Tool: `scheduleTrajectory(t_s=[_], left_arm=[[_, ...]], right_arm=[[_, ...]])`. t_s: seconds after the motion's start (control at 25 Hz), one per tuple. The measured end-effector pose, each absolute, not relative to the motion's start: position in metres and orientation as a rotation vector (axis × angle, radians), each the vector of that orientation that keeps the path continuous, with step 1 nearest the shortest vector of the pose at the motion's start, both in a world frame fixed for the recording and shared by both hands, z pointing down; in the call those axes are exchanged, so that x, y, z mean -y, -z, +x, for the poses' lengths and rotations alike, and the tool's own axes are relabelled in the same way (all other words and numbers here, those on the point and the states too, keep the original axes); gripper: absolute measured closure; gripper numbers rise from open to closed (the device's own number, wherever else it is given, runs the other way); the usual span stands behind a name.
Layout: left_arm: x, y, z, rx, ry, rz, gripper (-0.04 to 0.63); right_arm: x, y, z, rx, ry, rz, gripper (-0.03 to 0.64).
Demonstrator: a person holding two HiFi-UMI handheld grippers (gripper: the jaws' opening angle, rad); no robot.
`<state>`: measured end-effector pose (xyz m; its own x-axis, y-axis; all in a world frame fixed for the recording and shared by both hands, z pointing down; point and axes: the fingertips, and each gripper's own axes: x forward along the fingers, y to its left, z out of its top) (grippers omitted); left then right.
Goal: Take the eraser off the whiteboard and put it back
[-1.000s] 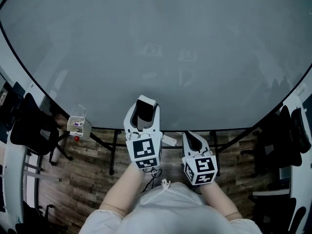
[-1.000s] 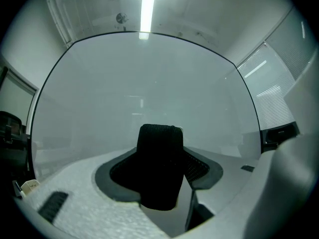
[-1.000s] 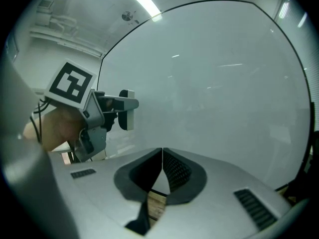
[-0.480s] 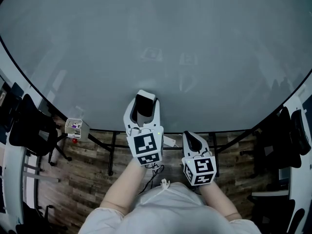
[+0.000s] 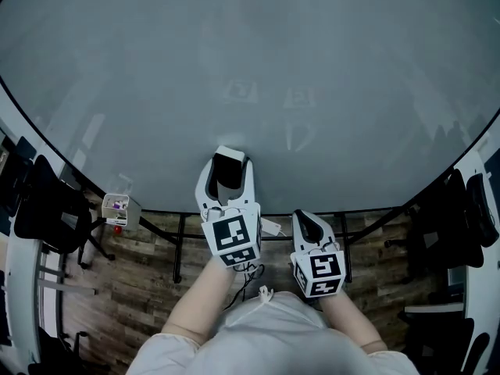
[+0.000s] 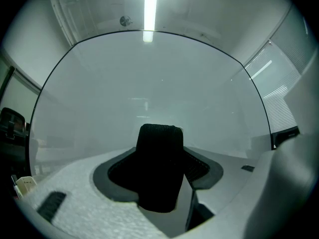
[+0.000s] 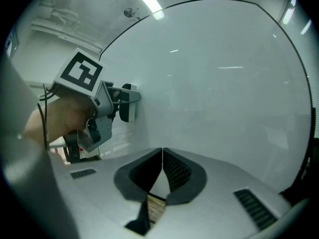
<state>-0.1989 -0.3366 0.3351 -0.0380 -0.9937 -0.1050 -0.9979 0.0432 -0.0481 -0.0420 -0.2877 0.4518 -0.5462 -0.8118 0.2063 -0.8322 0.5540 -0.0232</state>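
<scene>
The whiteboard (image 5: 250, 69) fills nearly the whole head view, its surface bare and its dark lower edge curving above a wood floor (image 5: 141, 287) and the black legs of its stand. At the middle of that lower edge the left gripper (image 5: 230, 165) points at the board roughly level, jaws spread wide and clamped on the flanks of the black eraser (image 6: 159, 168), which stands upright between the pads. In the right gripper view the eraser's front looks pressed to the board or just shy of it; which one I cannot tell. The right gripper (image 5: 310, 223) hangs beside it and nearer the person, over the lower edge, with its jaws pressed together on nothing. A small box (image 5: 117, 207) of bits sits off the board's lower left edge. As I read it, the eraser is in hand and at the board, so the step is the return. The next move calls for seating it flat against the surface near the lower edge, then opening the jaws and backing straight off so it does not drag.
</scene>
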Motion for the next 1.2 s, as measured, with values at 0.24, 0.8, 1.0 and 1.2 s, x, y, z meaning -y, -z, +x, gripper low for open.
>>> scheduleTrajectory(t_s=[0.24, 0.8, 1.0, 1.2], left_arm=[[0.339, -0.332, -0.195, -2.163, -0.16, -2.121, 0.301], [0.334, -0.334, -0.194, -2.121, -0.166, -2.094, 0.296], [0.315, -0.347, -0.194, -2.095, -0.109, -2.151, 0.298], [0.292, -0.377, -0.185, -2.08, -0.016, -2.283, 0.298]], right_arm=[[0.288, -0.454, -0.044, 2.614, -0.178, 1.384, 0.589], [0.291, -0.456, -0.044, 2.606, -0.193, 1.39, 0.589], [0.287, -0.456, -0.047, 2.61, -0.195, 1.381, 0.589], [0.281, -0.459, -0.052, 2.615, -0.203, 1.373, 0.589]])
